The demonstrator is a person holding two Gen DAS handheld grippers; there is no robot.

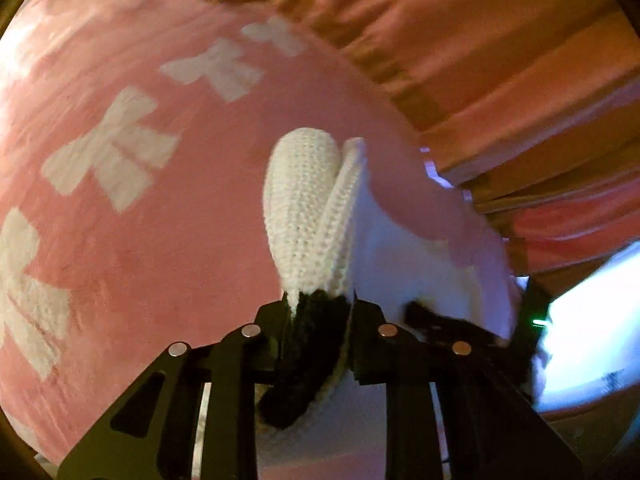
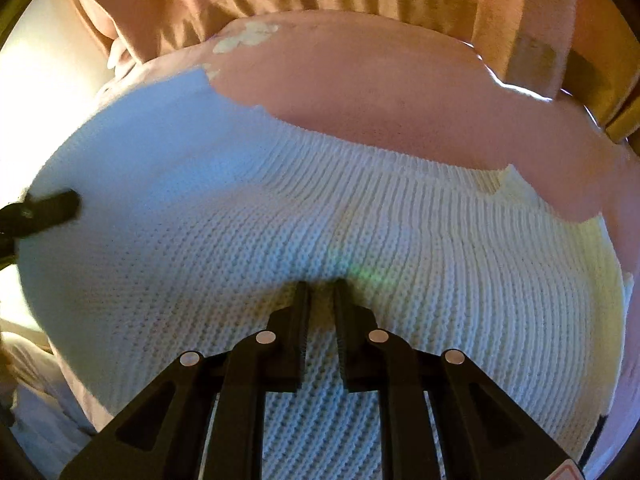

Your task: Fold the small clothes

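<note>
On one pink blanket, two grippers pinch one white knit garment.

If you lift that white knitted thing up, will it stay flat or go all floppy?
Probably floppy: the white knitted garment already bunches into a soft fold where the left gripper pinches it. It likely drapes and sags when raised. Its bumpy knit looks grippy, so it should not slip easily.
</note>
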